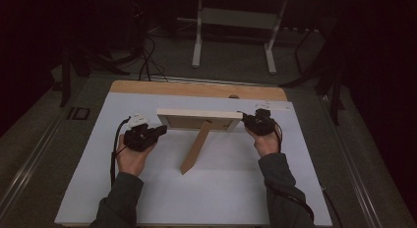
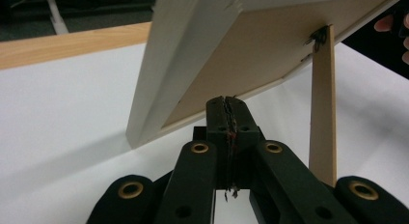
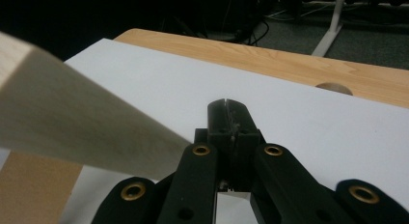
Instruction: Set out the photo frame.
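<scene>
The picture frame [image 1: 199, 119] stands upright mid-desk [image 1: 216, 188] on the white sheet, leaning back on its wooden strut [image 1: 195, 148] so it props itself. Pale wood borders a brown backing board. The left claw [image 1: 160, 130] and right claw [image 1: 244, 118] flank its ends, both pinched closed and empty, seemingly steadying rather than gripping.

Lighting: dim room, dark surroundings; white table sheet [image 1: 221, 188] brightest. Soft shadows. Nearest frame edge [image 3: 72, 127] blurred.
</scene>
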Tool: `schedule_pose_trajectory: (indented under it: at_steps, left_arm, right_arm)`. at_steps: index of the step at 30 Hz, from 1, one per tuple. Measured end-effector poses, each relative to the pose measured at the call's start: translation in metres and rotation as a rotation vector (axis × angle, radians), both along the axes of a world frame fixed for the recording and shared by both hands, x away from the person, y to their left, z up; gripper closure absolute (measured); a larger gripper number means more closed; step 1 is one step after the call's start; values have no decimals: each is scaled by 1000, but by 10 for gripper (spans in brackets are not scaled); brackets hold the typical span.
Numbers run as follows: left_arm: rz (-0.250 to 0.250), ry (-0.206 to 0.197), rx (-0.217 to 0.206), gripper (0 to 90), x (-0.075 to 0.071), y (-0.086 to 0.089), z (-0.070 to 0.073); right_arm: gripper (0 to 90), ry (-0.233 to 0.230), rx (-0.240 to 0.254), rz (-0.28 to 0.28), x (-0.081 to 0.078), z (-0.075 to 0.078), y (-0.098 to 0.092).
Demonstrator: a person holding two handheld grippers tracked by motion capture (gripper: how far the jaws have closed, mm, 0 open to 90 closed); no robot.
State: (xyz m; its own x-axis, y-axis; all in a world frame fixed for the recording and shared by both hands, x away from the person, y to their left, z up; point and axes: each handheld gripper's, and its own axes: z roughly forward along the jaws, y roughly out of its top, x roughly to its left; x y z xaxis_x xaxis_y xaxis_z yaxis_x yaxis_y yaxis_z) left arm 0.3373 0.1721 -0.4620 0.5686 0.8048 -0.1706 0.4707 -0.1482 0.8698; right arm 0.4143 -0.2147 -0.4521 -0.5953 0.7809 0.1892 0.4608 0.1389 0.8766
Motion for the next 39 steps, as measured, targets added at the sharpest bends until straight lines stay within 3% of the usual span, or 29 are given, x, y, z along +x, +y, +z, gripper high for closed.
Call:
schedule_pose_trajectory:
  at_steps: [13, 26, 29, 39]
  left_arm:
    - [1, -10, 13, 900, 8, -7, 9]
    - [8, -8, 19, 900, 13, -9, 13]
    - [7, -3, 0, 900, 14, -9, 13]
    - [4, -6, -1, 900, 17, -16, 18]
  right_arm:
    - [899, 29, 58, 14, 6, 1, -1]
    - [898, 34, 57, 29, 6, -1, 0]
    - [899, 35, 54, 29, 6, 0, 0]
    - [899, 32, 54, 34, 5, 0, 0]
